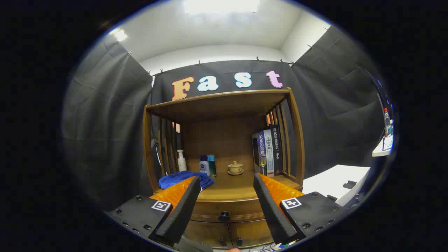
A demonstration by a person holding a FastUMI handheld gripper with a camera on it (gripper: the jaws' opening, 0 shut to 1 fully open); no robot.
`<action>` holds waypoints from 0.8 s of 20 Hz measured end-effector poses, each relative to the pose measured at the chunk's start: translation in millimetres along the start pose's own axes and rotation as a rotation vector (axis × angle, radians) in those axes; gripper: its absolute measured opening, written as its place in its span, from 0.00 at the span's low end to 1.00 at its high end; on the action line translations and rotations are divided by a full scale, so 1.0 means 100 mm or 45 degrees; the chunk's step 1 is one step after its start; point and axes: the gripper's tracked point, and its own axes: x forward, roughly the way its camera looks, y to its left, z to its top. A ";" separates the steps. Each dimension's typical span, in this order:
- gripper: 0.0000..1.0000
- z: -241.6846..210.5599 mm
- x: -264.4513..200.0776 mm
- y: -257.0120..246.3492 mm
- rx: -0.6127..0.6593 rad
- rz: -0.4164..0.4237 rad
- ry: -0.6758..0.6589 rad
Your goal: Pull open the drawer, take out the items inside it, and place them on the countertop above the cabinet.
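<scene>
Facing a wooden cabinet [224, 140] w/ slatted sides, the gripper [226, 180] hangs w/ fingers [185, 203] wide apart, nothing between them but air. Drawer [227, 210] sits below and between the fingertips, closed, its dark knob [224, 216] centred in the gap. Two lower doors [227, 234] w/ small handles sit under the drawer, nearer the finger bases. Countertop [227, 189] lies just beyond the fingertips, brown wood, glossy. Blue cloth [183, 177] bunched on it just behind the left fingertip. Farther back: white pump bottle [181, 161], small blue-capped bottle [204, 166] and teal bottle [211, 164] side by side, lidded tea cup on saucer [235, 168] approx. midway between the fingers. Books [267, 152] stand upright beyond the right fingertip, against the slats. Room: black cloth walls [105, 133], white ceiling w/ lit panel [220, 5]. White table [336, 182] off past the right finger.
</scene>
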 end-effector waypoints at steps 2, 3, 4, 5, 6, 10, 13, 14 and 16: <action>0.99 0.00 -0.01 0.01 -0.001 0.001 0.001; 0.99 0.00 0.00 0.01 -0.001 0.000 0.001; 0.99 0.00 -0.01 0.01 -0.001 0.000 0.000; 0.99 0.00 -0.01 0.00 -0.001 -0.001 0.000; 0.99 0.01 -0.01 0.00 -0.002 -0.002 -0.001; 0.99 0.00 -0.02 0.01 -0.001 -0.003 -0.001; 0.99 0.00 -0.01 0.01 0.000 -0.003 -0.001; 0.99 0.00 -0.01 0.01 0.001 -0.003 0.000; 0.99 -0.01 -0.01 0.02 0.005 -0.001 0.001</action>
